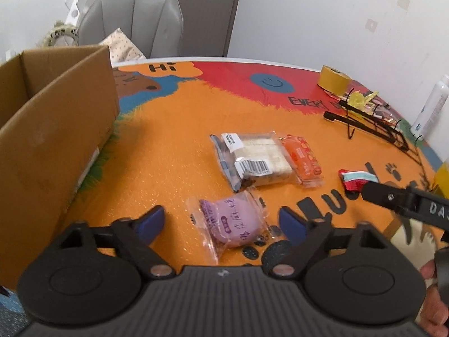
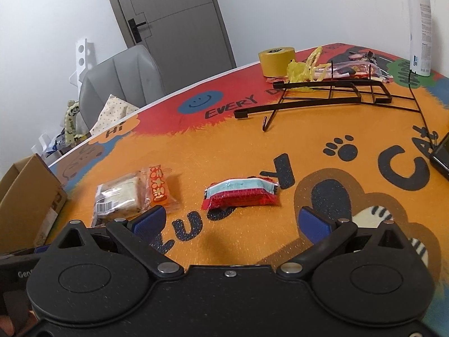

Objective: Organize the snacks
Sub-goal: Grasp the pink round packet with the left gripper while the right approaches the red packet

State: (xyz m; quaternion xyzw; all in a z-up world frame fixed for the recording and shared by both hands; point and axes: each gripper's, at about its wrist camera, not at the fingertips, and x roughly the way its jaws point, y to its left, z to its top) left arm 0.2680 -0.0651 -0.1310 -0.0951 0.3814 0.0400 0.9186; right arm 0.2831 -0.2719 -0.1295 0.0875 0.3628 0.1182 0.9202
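My left gripper (image 1: 221, 220) is open, its blue pads either side of a purple bun in a clear wrapper (image 1: 233, 221) on the orange mat. Beyond it lie a clear pack of white cake slices (image 1: 252, 157) and an orange snack packet (image 1: 304, 158). A red and pale-blue snack packet (image 1: 357, 179) lies to the right, next to the other gripper's arm. My right gripper (image 2: 233, 219) is open and empty, just short of that red packet (image 2: 241, 195). The cake pack (image 2: 120, 196) and orange packet (image 2: 158, 186) show at its left.
An open cardboard box (image 1: 50, 129) stands at the left, seen also in the right wrist view (image 2: 25, 193). A black wire rack (image 2: 322, 95), yellow tape roll (image 2: 276, 60), loose wrappers (image 2: 345, 68) and a white spray bottle (image 2: 419, 25) sit at the far right. A grey chair (image 1: 134, 22) stands behind the table.
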